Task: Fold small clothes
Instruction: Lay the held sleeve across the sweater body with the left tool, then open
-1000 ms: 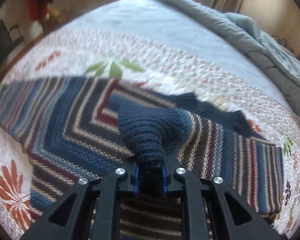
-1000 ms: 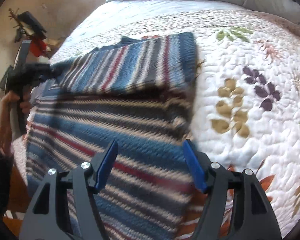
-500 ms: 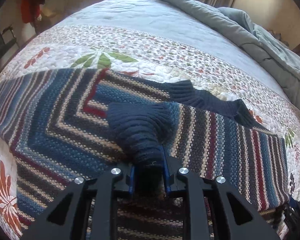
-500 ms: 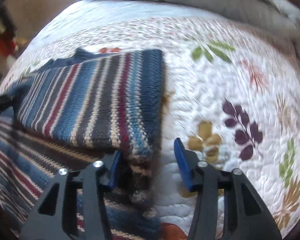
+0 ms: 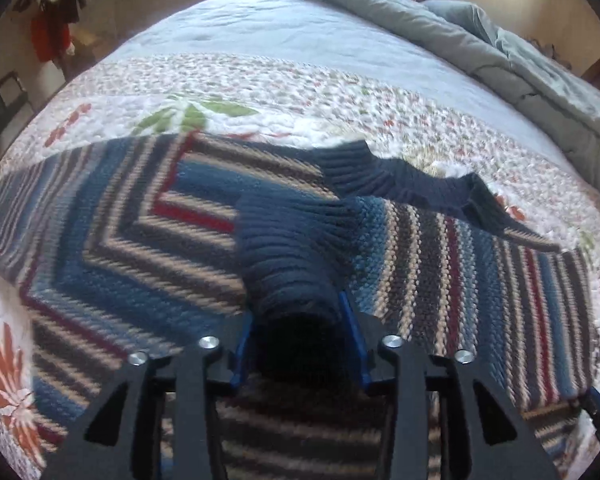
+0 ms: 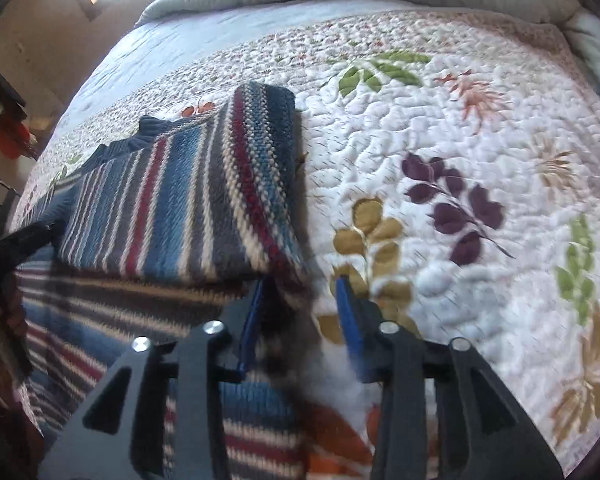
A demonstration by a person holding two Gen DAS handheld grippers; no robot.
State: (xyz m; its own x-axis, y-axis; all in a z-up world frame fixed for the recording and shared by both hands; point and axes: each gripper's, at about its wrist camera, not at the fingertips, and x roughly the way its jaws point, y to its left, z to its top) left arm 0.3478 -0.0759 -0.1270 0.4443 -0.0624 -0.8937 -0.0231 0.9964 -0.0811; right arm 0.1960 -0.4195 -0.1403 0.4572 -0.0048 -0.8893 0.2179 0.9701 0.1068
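Observation:
A striped knit sweater (image 5: 132,248) in blue, grey, cream and red lies on the quilted bed. Its navy ribbed cuff (image 5: 288,264) sits between the pads of my left gripper (image 5: 296,344), whose jaws stand slightly apart around it. The navy collar (image 5: 400,180) lies beyond. In the right wrist view the sweater (image 6: 188,208) has a sleeve folded over the body. My right gripper (image 6: 300,312) is part open, its jaws either side of the folded sleeve's near right corner.
The floral quilt (image 6: 460,160) covers the bed to the right of the sweater. A grey comforter (image 5: 500,60) is bunched along the far edge. A red object (image 5: 48,40) hangs by the wall at left. The left gripper shows in the right wrist view (image 6: 16,240).
My left gripper's jaws have widened around the cuff. My right gripper has moved to the folded sleeve's corner and its jaws have narrowed.

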